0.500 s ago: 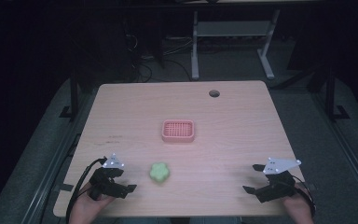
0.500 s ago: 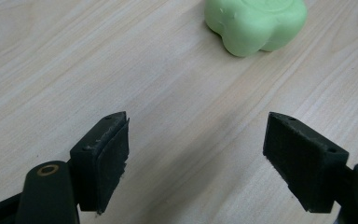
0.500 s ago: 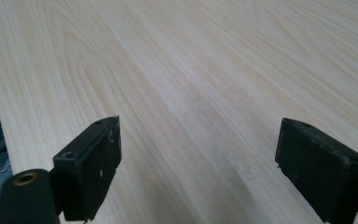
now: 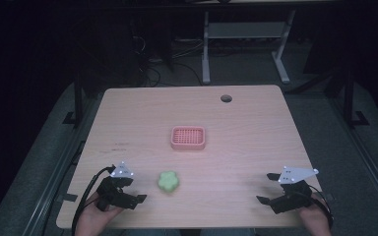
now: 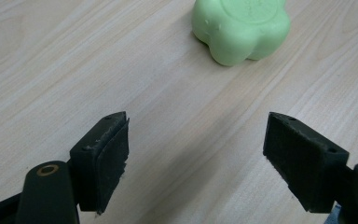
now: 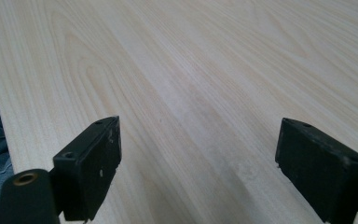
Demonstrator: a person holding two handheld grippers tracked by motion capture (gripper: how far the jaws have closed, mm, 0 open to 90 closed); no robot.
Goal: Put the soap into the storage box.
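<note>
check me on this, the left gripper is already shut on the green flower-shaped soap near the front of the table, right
Not quite. The left gripper is open, and the green flower-shaped soap lies on the table ahead of its jaws, untouched, as the left gripper view shows. It does lie near the front of the table.

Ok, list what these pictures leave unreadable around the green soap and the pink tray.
- Green soap: top cut off by the left gripper view's upper edge; its embossed marking can't be read.
- Pink tray: too small in the high view to tell whether anything lies in it.
- Floor beyond the table: too dark to make out.
</note>
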